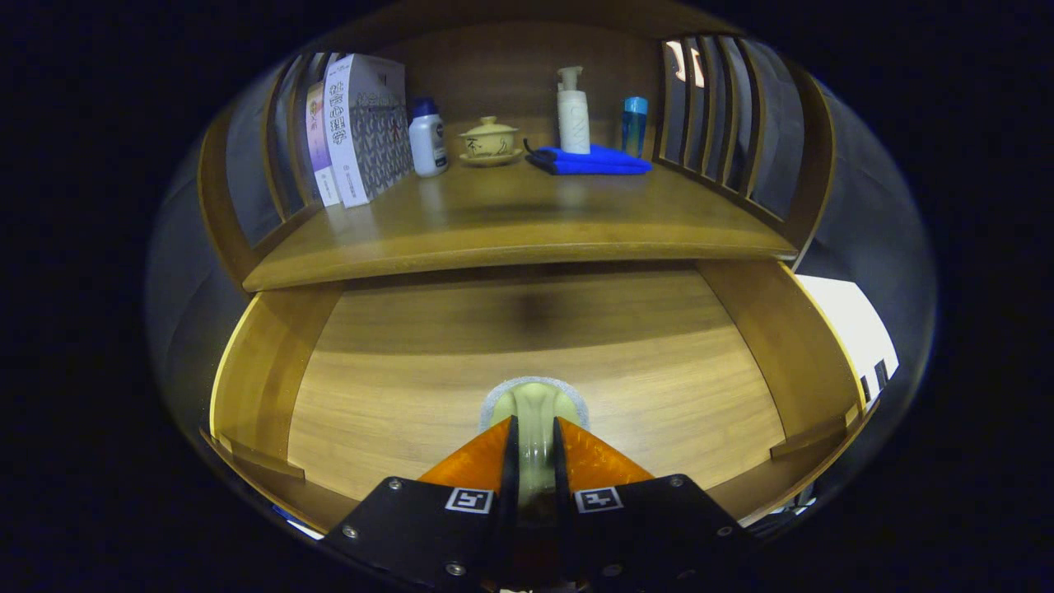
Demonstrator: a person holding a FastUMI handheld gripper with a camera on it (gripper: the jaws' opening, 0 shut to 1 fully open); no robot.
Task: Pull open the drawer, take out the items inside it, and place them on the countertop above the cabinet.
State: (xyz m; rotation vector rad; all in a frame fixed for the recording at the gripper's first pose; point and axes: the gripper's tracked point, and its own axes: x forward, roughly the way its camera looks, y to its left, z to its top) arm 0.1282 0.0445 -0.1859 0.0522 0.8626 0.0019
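Note:
The wooden drawer (263,371) stands pulled open below me, and its bare floor spreads beyond the fingers. My gripper (533,427) is shut on a pale green, sponge-like pad (535,402) with a fuzzy grey-white edge. The pad is squeezed narrow between the two fingers and bulges out just past their tips, over the middle of the drawer. Whether it rests on the drawer floor or hangs above it I cannot tell. The cabinet's countertop (510,226) runs across just above the drawer's back.
On the countertop stand books (362,123) at the left, a white bottle with a blue cap (427,140), a lidded ceramic cup on a saucer (489,142), a white pump bottle (572,111), a small blue bottle (634,123) and a folded blue cloth (589,161). Slatted wooden sides flank the shelf.

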